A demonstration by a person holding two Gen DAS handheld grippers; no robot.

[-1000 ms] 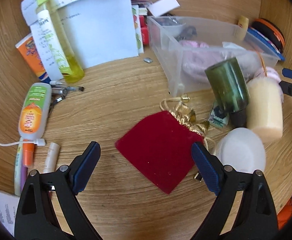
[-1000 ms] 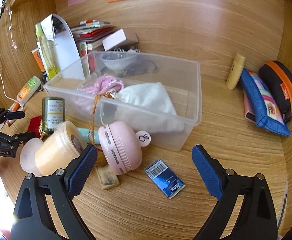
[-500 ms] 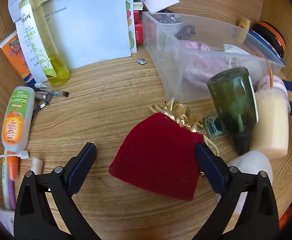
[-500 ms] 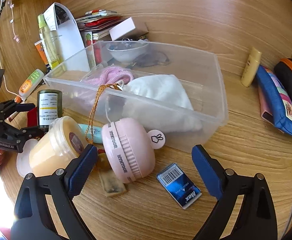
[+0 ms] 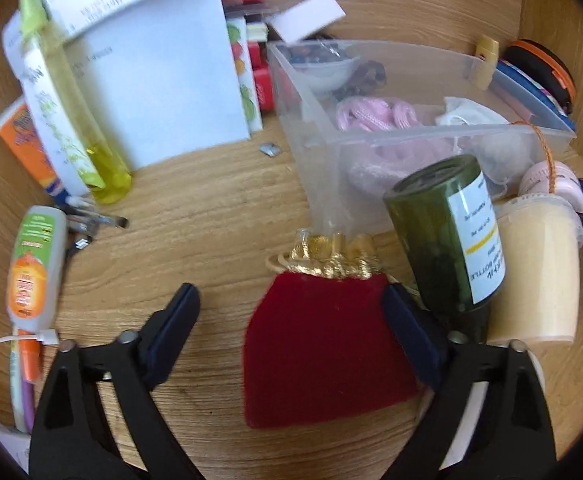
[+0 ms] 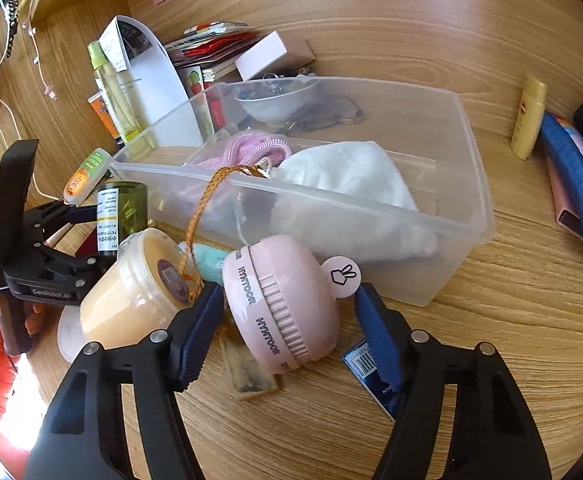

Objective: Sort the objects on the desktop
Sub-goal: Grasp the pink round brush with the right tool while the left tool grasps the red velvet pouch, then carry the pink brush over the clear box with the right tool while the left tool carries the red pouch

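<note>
- Wooden surface [image 5: 195, 216], cluttered all round the clear plastic bin [image 6: 467, 216], taken here as the landmark.
- Inside the bin already: white cloth [image 6: 355, 176], pink cord [image 6: 251, 148], small bowl [image 6: 275, 100] at the far end.
- In front of the bin's near wall, crowded and touching: cream jar [image 6: 131, 300] on its side, green bottle [image 5: 443, 240] tilted against it, pink round fan [image 6: 287, 304] with an orange lanyard [image 6: 201, 208] draped over the bin rim.
- Left of the bin's near corner: red velvet pouch [image 5: 323, 352] lying flat, gold neck pointing toward the bin.
- Left tool [image 5: 291, 332]: spread wide, empty, straddling the pouch with the right-hand pad at the pouch's edge, just beside the green bottle.
- Right tool [image 6: 287, 328]: spread wide, empty, one pad either side of the pink fan, just in front of the bin.
- Blue card [image 6: 371, 372] lying under the right tool's outer pad, in front of the bin.
- Step in hand, by the look of it: reaching for two pickups at once, nothing gripped yet.
- Next move probably calls for closing squarely on the fan's body, minding the lanyard hooked over the rim, and pinching the pouch without nudging the tilted bottle.
</note>
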